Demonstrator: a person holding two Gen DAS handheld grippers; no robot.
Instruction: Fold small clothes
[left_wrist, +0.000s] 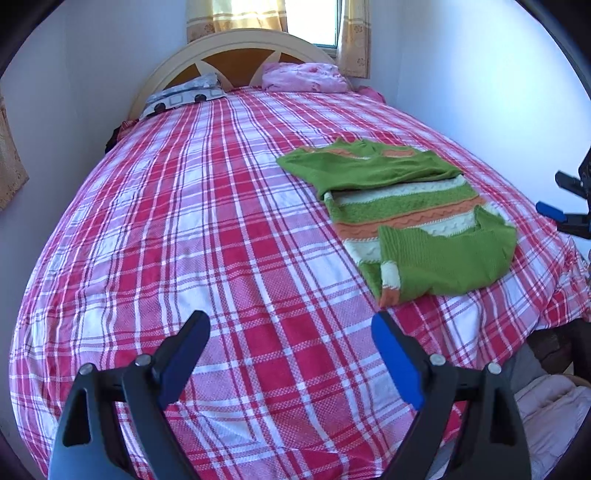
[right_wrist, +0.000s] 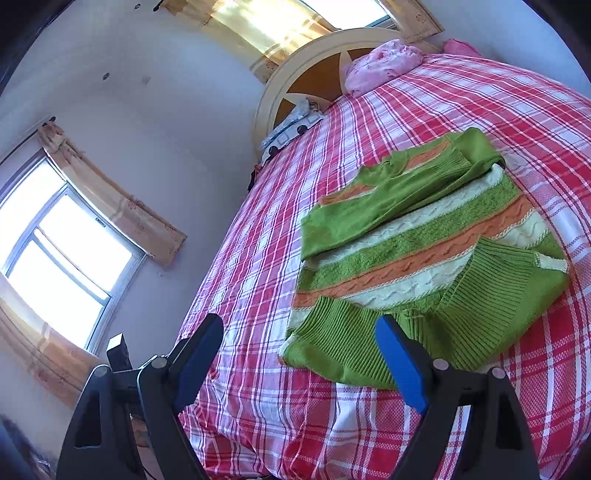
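Green striped sweater (right_wrist: 424, 254) lying on plaid bed (left_wrist: 221, 221), both sleeves folded inward. Left tongs (left_wrist: 291, 339) and right tongs (right_wrist: 299, 343) spread wide, empty. Probably next: pinch near hem corners evenly, fold toward collar, keeping edges aligned.

Bright daylight comes through the window (right_wrist: 59, 251) and curtains (left_wrist: 236, 18), both blown out white. Colours are vivid and focus sharp. Fisheye bending curves the bed (left_wrist: 221, 221); dark vignette fills the corners.
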